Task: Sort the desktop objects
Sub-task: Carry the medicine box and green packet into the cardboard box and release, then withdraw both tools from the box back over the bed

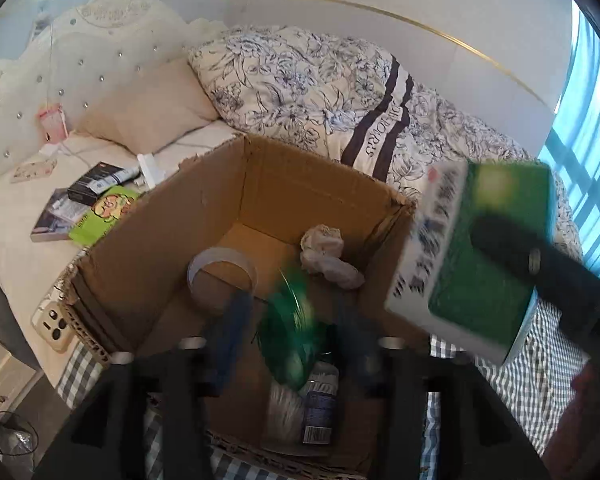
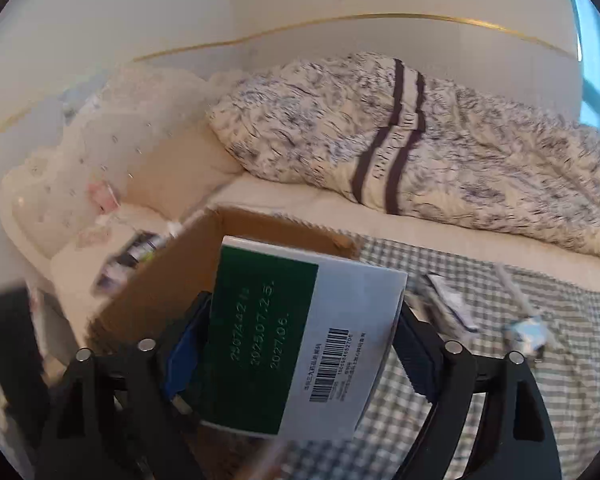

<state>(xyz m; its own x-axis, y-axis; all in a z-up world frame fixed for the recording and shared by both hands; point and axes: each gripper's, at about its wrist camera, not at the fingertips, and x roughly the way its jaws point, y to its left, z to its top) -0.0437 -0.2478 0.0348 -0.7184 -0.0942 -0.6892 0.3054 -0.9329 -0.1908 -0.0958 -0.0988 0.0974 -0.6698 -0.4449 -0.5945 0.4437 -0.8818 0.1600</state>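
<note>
An open cardboard box (image 1: 308, 184) sits on the bed, holding a tape roll (image 1: 220, 270), crumpled tissue (image 1: 326, 254) and a small bottle (image 1: 320, 408). My left gripper (image 1: 292, 332) hovers over the box's near side with its blue pads apart. A blurred green packet (image 1: 290, 320) lies loose between them, touching neither pad. My right gripper (image 2: 300, 344) is shut on a green-and-white carton (image 2: 300, 340) with a barcode. The carton (image 1: 480, 248) is tilted just right of the cardboard box (image 2: 172, 272), above its rim.
Books and a lime-green packet (image 1: 100, 212) lie on the sheet left of the box, with a phone (image 1: 54, 324) at the bed edge. A floral duvet (image 1: 320, 88) is heaped behind. Small packets (image 2: 528, 332) rest on the checked cloth (image 2: 500, 380) to the right.
</note>
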